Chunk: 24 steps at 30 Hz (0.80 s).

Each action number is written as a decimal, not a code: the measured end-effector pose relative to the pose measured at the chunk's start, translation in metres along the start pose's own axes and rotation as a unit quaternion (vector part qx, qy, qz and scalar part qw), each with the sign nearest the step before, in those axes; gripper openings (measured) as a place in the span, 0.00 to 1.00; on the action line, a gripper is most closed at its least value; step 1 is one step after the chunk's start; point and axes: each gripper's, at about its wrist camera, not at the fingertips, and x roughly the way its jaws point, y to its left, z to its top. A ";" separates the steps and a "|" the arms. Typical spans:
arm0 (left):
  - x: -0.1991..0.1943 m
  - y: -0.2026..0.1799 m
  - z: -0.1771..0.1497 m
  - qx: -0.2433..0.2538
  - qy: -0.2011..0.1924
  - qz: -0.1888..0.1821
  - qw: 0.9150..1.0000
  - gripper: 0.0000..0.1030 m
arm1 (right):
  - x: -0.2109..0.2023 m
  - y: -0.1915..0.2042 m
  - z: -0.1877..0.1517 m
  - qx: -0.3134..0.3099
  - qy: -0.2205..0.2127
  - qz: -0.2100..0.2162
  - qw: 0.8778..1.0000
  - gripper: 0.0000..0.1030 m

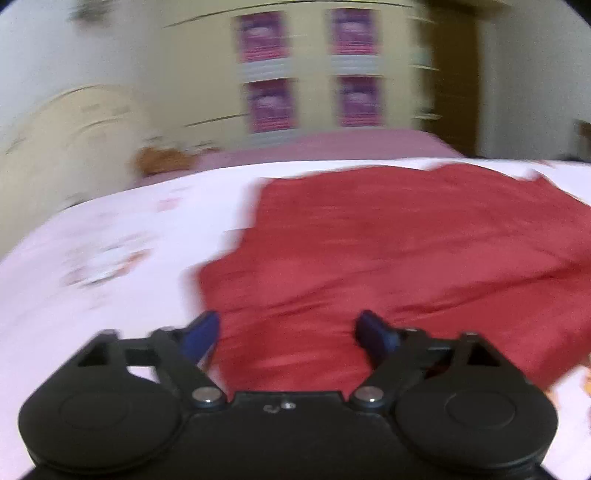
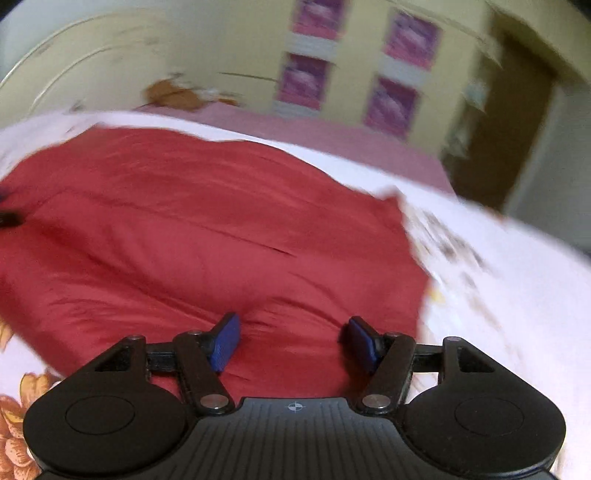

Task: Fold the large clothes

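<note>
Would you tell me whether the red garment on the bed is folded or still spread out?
Mostly spread: the red garment lies flat and wide across the white bedsheet. Blur hides whether an edge is folded.

Both views were smeared by motion blur. The purple panels on the far wall were unreadable. A brown thing at the bed's far end was perhaps a toy. The red cloth ran under the left claw. The sheet's print was streaked.

A garment lies spread on the bed, a cupboard behind.
</note>
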 end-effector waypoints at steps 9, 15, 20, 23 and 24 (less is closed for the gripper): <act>-0.063 0.055 -0.059 -0.325 0.019 -0.115 0.939 0.68 | -0.061 -0.092 -0.058 0.400 -0.004 0.108 0.910 0.61; -0.030 0.051 -0.084 -0.473 0.021 -0.177 0.863 0.63 | -0.051 -0.096 -0.082 0.500 -0.019 0.164 0.850 0.61; 0.012 0.060 -0.062 -0.498 0.023 -0.171 0.850 0.57 | -0.025 -0.092 -0.070 0.519 -0.034 0.164 0.838 0.61; 0.029 0.060 -0.053 -0.495 0.024 -0.161 0.853 0.49 | -0.011 -0.093 -0.054 0.514 -0.038 0.150 0.844 0.50; 0.036 0.061 -0.050 -0.496 0.025 -0.158 0.854 0.47 | -0.008 -0.093 -0.052 0.511 -0.033 0.143 0.847 0.47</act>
